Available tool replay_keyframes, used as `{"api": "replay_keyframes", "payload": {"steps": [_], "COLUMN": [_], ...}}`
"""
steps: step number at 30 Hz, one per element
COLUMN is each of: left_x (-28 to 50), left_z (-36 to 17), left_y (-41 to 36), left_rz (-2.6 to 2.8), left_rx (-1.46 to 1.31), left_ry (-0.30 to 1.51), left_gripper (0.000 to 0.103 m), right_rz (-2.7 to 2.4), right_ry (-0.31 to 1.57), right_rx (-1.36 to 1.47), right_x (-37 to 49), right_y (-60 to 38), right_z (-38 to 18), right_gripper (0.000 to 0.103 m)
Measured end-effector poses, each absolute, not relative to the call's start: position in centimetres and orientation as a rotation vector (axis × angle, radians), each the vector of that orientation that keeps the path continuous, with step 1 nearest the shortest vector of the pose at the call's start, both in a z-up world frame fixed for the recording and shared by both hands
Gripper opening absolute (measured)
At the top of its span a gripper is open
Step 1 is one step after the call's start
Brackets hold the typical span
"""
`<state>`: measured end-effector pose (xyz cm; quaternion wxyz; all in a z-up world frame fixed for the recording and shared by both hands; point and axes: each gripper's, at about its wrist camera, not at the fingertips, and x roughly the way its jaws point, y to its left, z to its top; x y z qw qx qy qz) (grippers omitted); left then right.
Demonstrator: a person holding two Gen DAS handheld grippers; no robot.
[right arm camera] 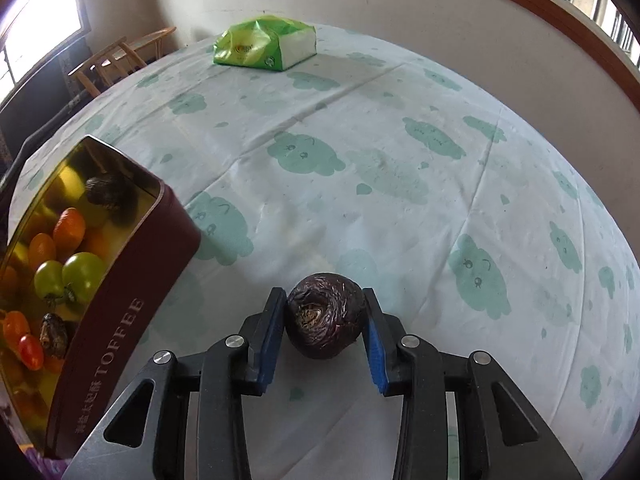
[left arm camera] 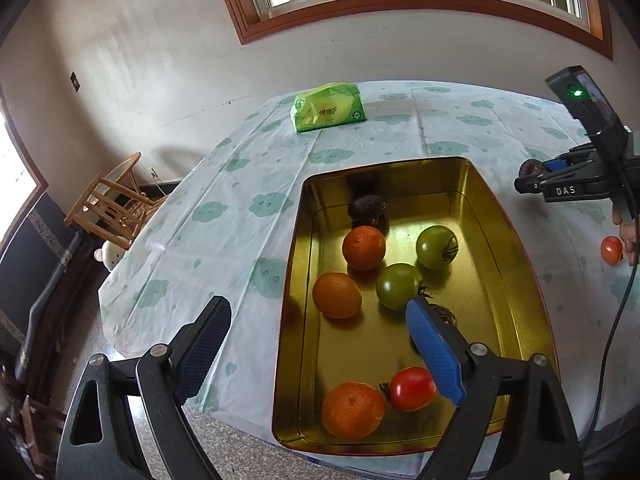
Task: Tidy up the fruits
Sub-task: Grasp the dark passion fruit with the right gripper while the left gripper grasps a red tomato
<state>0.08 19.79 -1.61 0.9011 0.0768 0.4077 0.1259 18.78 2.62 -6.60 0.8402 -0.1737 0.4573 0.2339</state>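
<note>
A gold-lined toffee tin (left arm camera: 516, 264) holds three oranges (left arm camera: 363, 247), two green tomatoes (left arm camera: 436, 246), a red tomato (left arm camera: 412, 388) and a dark wrinkled fruit (left arm camera: 366, 208). My left gripper (left arm camera: 320, 320) is open and empty above the tin's near left part. My right gripper (right arm camera: 325, 316) is shut on a dark wrinkled passion fruit (right arm camera: 325, 316) just above the tablecloth, right of the tin (right arm camera: 132, 304). It also shows in the left wrist view (left arm camera: 532, 171). A red tomato (left arm camera: 611, 250) lies on the cloth at the far right.
A green tissue pack (left arm camera: 329, 107) lies at the table's far side, also in the right wrist view (right arm camera: 264, 43). The cloud-print tablecloth (right arm camera: 400, 184) covers the round table. A wooden chair (left arm camera: 112, 204) stands beyond the left edge. A cable (left arm camera: 616, 320) hangs from the right gripper.
</note>
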Motion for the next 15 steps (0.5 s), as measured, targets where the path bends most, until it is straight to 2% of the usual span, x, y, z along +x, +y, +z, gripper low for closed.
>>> {"api": "replay_keyframes", "payload": {"steps": [6,15], "left_x": [0.3,3.1], "left_z": [0.1,0.4], "left_y": [15.6,4.7], "left_rz": [0.15,-0.241], "left_rx": [0.186,0.183], "left_ry": [0.807,0.813], "left_gripper": [0.087,0.087], "right_rz": [0.389,0.033], "right_ry": [0.824,0.846], "right_rx": [-0.228,-0.07], "right_x": [12.9,8.2], "right_y": [-7.4,-25.7], "right_z": [-2.4,-4.8], "right_gripper": [0.038,0.038]}}
